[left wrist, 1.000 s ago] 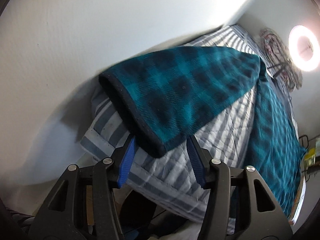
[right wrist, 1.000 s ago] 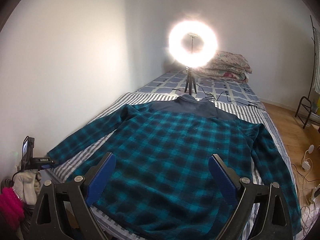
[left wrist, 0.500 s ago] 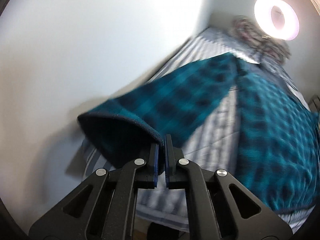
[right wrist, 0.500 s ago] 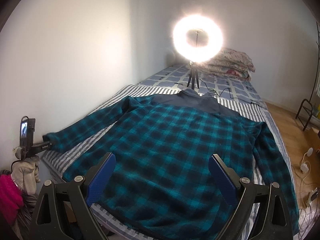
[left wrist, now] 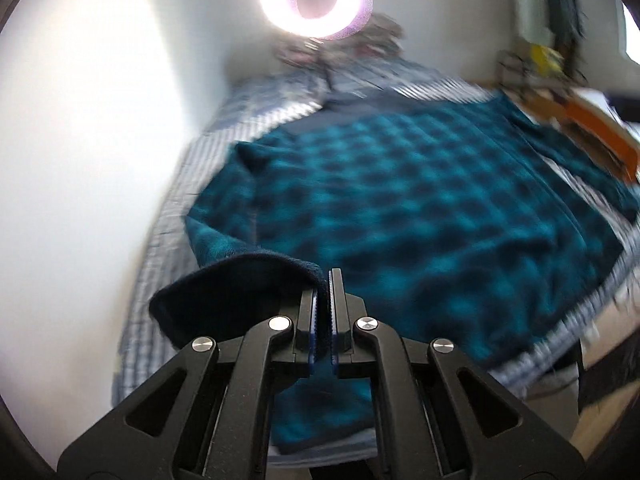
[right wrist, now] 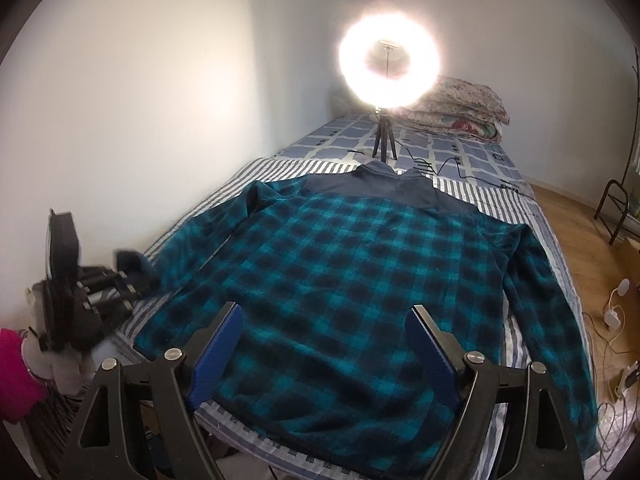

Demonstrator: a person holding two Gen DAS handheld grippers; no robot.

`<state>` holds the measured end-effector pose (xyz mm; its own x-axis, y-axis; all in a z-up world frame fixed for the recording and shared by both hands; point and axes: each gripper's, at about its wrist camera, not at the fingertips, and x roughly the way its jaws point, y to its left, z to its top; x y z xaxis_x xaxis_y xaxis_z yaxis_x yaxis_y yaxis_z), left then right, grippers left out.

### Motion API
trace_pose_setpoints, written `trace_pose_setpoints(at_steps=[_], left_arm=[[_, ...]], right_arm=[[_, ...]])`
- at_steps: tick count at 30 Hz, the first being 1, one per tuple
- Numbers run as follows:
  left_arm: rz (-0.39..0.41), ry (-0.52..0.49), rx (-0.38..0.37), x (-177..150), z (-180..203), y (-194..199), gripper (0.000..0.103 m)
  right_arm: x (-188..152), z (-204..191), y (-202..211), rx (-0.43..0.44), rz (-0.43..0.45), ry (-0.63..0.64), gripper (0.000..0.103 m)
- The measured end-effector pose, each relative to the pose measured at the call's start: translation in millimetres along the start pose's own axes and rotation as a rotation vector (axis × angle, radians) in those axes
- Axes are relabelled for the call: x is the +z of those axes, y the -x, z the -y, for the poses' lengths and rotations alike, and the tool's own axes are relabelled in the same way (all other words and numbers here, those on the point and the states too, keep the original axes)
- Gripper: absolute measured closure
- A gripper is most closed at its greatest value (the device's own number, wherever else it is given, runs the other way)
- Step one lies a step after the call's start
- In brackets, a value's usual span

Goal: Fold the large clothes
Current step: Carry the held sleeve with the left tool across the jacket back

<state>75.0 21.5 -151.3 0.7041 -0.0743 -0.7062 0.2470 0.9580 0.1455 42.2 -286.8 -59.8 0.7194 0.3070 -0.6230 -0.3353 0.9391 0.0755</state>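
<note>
Teal-and-black plaid fleece jacket [right wrist: 360, 280] lies flat, spread across the bed [right wrist: 472, 152], dark yoke and collar toward the ring light [right wrist: 390, 66]. Its left-side sleeve cuff [left wrist: 240, 284] is lifted off the bed, pinched in the left tool [left wrist: 323, 312], blue pads pressed together on the dark cuff edge. Right tool [right wrist: 320, 344] is spread wide, nothing between the pads, over the jacket hem.

Surface: bed with a striped sheet [right wrist: 280, 168] under the jacket, blue-checked cover further back. Ring light on a small tripod [right wrist: 384, 140] stands on the bed past the collar, cable [right wrist: 452, 164] trailing right. Folded floral quilts [right wrist: 460, 108] against the far wall. White walls left and behind, wood floor [right wrist: 580, 240] on the right with cords and a plug.

Hard to read: left wrist view is motion-blurred, the plaid smeared, and the clutter at its upper right can't be identified. Ring light glare washes out its centre in both views. Jacket hem is partly covered by the right tool's arms; right sleeve end is cut by the frame edge.

Only the right wrist view shows the whole jacket layout and the left tool from outside, blurred, at the bed's left edge. Only the left wrist view shows the closed grip on the cuff up close.
</note>
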Motion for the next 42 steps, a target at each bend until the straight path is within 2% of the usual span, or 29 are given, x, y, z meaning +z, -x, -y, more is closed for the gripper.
trace_pose_setpoints(at_steps=[3, 6, 8, 10, 11, 14, 17, 19, 21, 23, 26, 28, 31, 35, 37, 40, 42], left_arm=[[-0.077, -0.038, -0.063, -4.1, 21.0, -8.0, 0.101], [-0.104, 0.008, -0.102, -8.2, 23.3, -9.1, 0.100], [-0.126, 0.078, -0.156, -12.8, 14.9, -4.1, 0.092], [-0.132, 0.164, -0.213, -19.9, 2.4, 2.2, 0.070], [-0.126, 0.212, -0.245, -25.9, -4.3, 9.3, 0.067], [-0.094, 0.332, -0.277, -37.9, -25.9, 31.7, 0.066], [-0.046, 0.462, -0.265, -49.5, -50.7, 51.0, 0.064], [-0.029, 0.546, -0.224, -54.5, -70.0, 54.7, 0.056], [-0.041, 0.657, -0.215, -61.7, -94.4, 47.7, 0.053], [-0.082, 0.768, -0.266, -68.5, -113.1, 30.7, 0.053], [-0.143, 0.855, -0.328, -72.2, -126.2, -2.0, 0.053], [-0.196, 0.863, -0.351, -72.3, -127.0, -27.8, 0.052], [-0.262, 0.913, -0.344, -76.7, -131.7, -61.4, 0.052], [-0.294, 1.008, -0.394, -89.0, -139.6, -85.7, 0.054], [-0.286, 1.013, -0.403, -88.4, -139.1, -87.0, 0.094], [-0.237, 0.992, -0.383, -79.6, -143.7, -80.1, 0.097], [-0.169, 0.986, -0.354, -72.9, -150.3, -60.8, 0.099]], right_arm=[[6.4, -2.7, 2.7, 0.002, 0.015, 0.030, 0.018], [10.4, -4.2, 0.8, 0.001, 0.029, 0.055, 0.018], [12.1, -1.5, -5.2, 0.013, 0.021, 0.052, 0.018], [14.4, 2.0, -11.4, 0.028, 0.006, 0.043, 0.018], [16.8, 4.3, -15.9, 0.035, -0.005, 0.041, 0.018], [26.7, 9.6, -27.0, 0.055, -0.021, 0.044, 0.018], [38.7, 12.4, -39.6, 0.075, -0.035, 0.036, 0.021], [49.3, 11.4, -51.5, 0.089, -0.051, 0.023, 0.024], [57.9, 9.1, -62.8, 0.110, -0.071, 0.017, 0.027], [64.9, 5.4, -72.5, 0.125, -0.090, 0.018, 0.029], [75.8, -0.8, -87.0, 0.135, -0.114, 0.018, 0.029], [82.0, -5.9, -95.4, 0.138, -0.125, 0.020, 0.029], [85.4, -11.8, -101.9, 0.145, -0.140, 0.024, 0.029], [85.0, -14.8, -108.9, 0.149, -0.159, 0.038, 0.029], [84.6, -13.6, -114.4, 0.151, -0.171, 0.037, 0.029], [88.6, -11.0, -125.6, 0.153, -0.186, 0.024, 0.029], [92.5, -11.0, -133.7, 0.166, -0.196, 0.014, 0.029]])
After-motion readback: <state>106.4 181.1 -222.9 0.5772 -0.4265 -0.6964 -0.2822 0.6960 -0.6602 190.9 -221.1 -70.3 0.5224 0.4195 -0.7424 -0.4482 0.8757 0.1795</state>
